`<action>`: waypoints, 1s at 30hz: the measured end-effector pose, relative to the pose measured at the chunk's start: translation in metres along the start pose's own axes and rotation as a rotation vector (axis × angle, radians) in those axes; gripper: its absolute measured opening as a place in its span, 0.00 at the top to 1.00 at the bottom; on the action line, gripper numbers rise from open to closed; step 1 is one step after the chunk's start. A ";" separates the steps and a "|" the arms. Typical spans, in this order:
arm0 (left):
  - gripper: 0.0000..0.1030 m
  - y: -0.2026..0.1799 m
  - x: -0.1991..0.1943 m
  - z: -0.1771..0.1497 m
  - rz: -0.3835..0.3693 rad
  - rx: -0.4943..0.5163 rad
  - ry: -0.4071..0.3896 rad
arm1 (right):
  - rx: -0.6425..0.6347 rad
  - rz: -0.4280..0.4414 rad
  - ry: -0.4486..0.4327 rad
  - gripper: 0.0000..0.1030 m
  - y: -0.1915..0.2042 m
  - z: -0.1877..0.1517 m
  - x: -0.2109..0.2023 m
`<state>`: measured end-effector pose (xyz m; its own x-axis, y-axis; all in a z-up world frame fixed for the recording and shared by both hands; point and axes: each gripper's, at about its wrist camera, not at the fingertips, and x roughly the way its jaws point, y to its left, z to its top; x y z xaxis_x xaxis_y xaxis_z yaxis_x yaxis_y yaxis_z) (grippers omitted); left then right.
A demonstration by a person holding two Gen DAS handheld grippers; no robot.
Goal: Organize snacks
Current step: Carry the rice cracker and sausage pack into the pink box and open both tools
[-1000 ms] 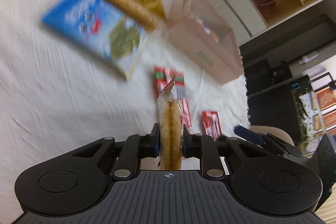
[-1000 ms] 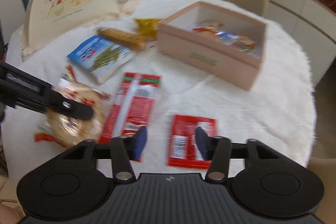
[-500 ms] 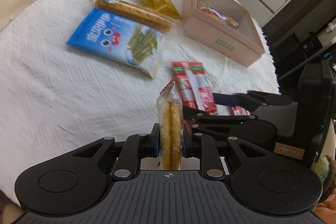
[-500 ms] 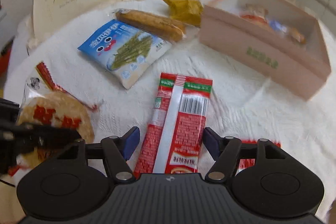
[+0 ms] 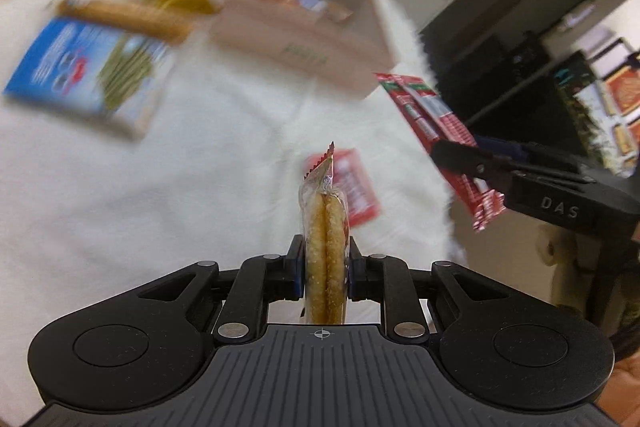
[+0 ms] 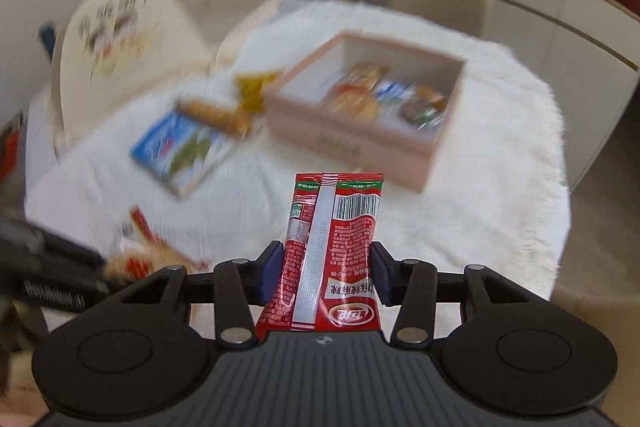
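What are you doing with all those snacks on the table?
A person is tidying snacks with a gripper in each hand. The left gripper is shut on a wrapped round cracker pack. The right gripper is closing on a long red snack packet, lifted off the white tablecloth. The pink box ahead already holds some snacks. A blue packet, a long biscuit pack and a yellow packet lie on the table.

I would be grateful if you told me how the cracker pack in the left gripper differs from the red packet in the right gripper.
The cracker pack is clear, showing two round golden crackers; the red packet is opaque, printed, with a barcode. The cracker pack is seen edge-on and short; the red packet is long, flat and face-on. The left gripper pinches narrowly; the right gripper stands wider, its jaws closing on the packet. Both are held off the table.
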<state>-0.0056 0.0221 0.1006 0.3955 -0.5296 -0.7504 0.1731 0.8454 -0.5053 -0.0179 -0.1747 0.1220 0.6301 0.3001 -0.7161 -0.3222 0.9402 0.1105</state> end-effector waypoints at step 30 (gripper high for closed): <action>0.71 0.073 0.038 0.050 -0.014 -0.172 -0.058 | 0.142 -0.106 -0.097 0.41 -0.045 0.154 0.073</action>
<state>0.0673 0.0675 0.0563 0.4459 -0.5322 -0.7196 0.0238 0.8108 -0.5849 0.1519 -0.1704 0.1711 0.7225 0.2062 -0.6599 -0.1518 0.9785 0.1396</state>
